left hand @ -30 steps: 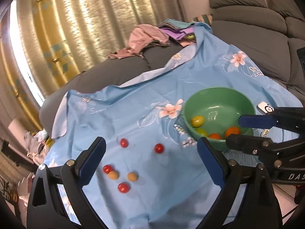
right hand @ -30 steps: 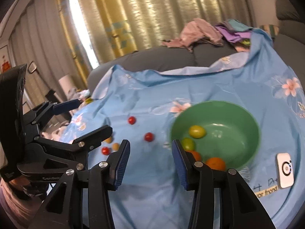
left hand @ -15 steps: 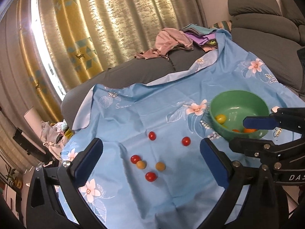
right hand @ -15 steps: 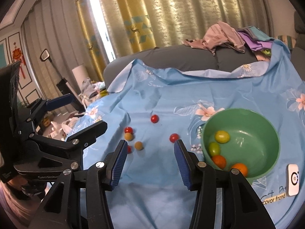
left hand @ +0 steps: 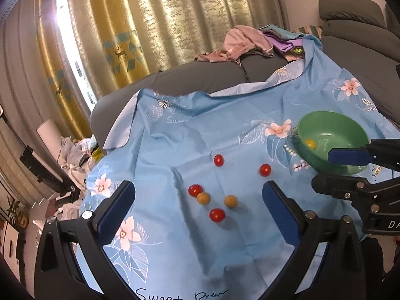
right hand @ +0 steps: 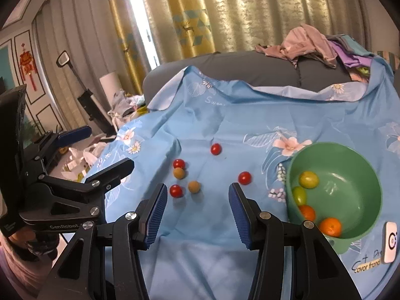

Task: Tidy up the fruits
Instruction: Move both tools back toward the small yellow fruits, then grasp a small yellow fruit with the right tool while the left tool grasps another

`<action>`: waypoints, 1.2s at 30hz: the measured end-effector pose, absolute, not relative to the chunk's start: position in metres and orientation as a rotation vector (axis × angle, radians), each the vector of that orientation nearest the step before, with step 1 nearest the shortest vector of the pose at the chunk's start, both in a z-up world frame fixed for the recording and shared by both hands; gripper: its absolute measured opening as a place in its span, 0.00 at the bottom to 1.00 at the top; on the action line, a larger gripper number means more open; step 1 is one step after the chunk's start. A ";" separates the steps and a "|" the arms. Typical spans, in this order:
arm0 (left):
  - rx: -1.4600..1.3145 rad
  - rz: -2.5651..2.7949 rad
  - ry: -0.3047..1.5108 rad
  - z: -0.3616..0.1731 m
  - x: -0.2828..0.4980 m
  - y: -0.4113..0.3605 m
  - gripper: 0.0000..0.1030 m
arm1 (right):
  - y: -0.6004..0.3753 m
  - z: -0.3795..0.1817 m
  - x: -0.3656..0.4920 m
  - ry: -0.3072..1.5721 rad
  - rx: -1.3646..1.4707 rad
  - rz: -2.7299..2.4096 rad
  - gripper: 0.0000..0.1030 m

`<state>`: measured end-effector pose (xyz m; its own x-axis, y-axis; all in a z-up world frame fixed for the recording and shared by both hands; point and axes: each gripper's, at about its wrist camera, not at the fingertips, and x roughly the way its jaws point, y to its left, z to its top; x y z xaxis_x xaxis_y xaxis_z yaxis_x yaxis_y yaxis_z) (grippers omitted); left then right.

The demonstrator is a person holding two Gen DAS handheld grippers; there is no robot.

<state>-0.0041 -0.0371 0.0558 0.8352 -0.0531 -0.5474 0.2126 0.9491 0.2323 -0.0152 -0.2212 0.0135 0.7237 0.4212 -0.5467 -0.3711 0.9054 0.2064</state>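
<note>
Six small fruits (left hand: 217, 215) lie loose on the blue cloth (left hand: 200, 137); both grippers' fingers spread, empty.
Only the right wrist view shows four fruits inside the green bowl (right hand: 360, 155).

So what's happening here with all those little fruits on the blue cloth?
A person holds a hand-held gripper in each hand and is sorting fruit into the green bowl. The left hand-held gripper and the right hand-held gripper are both open and empty, above the blue cloth. Four fruits lie in the bowl; four red tomatoes and two brownish round fruits are loose on the cloth, such as one red tomato.
</note>
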 end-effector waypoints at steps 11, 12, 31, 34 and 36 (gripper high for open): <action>0.165 -0.210 0.710 0.022 0.019 0.004 0.99 | -0.207 -0.006 0.006 0.692 0.082 0.454 0.50; 0.148 -0.216 0.725 0.018 0.020 0.009 0.99 | -0.206 -0.010 0.009 0.704 0.080 0.453 0.50; -0.028 -0.401 0.867 -0.034 0.054 0.030 0.84 | -0.172 -0.072 0.070 0.879 0.013 0.531 0.50; -0.048 -0.407 0.868 -0.034 0.063 0.032 0.81 | -0.158 -0.081 0.089 0.905 -0.033 0.533 0.49; -0.053 -0.412 0.865 -0.032 0.068 0.034 0.80 | -0.152 -0.086 0.100 0.922 -0.040 0.534 0.45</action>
